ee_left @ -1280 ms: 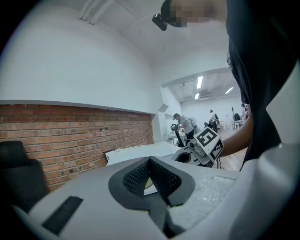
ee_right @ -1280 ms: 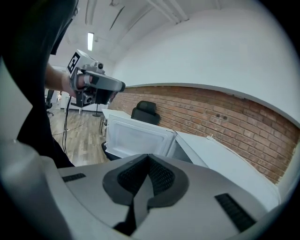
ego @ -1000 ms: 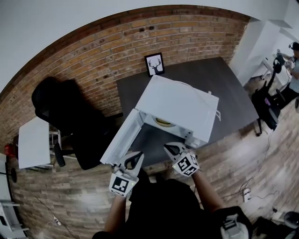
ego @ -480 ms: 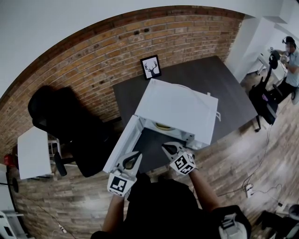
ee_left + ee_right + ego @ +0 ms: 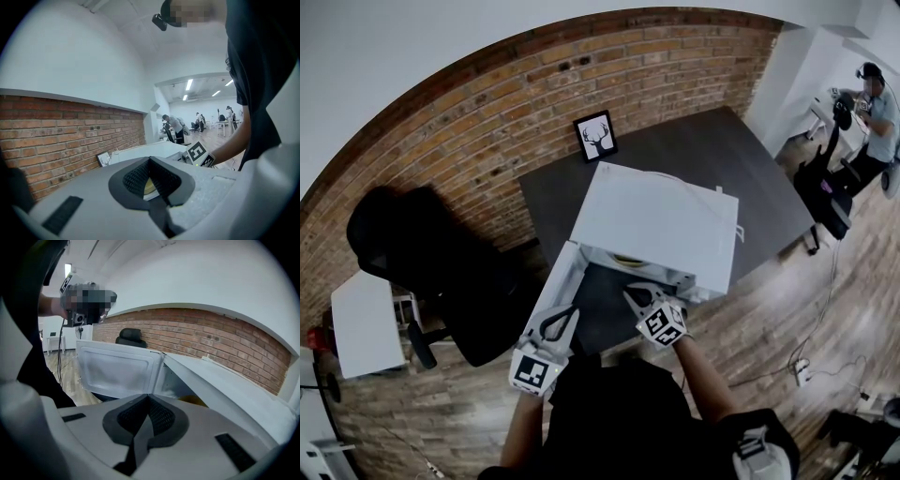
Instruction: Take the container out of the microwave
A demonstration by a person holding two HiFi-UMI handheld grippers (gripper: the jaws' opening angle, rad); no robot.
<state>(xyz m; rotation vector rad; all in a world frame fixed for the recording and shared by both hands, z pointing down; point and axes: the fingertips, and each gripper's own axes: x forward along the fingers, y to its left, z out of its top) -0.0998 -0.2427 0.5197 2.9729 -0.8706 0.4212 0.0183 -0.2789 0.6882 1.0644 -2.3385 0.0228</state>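
Note:
A white microwave stands on a dark table with its door swung open to the left. Inside it, a sliver of the yellow container shows under the top edge; in the right gripper view the container peeks out beside the door. My left gripper is shut and empty, just in front of the open door. My right gripper is shut and empty at the mouth of the cavity. Both gripper views show the jaws closed on nothing, left gripper and right gripper.
A framed deer picture leans on the brick wall behind the microwave. A black office chair stands left of the table, with a small white table beyond it. A person stands far right. Cables lie on the wooden floor.
Both grippers have moved forward, closer to the open microwave. The right one has also sunk a little toward the cavity mouth. Both jaws stayed shut.

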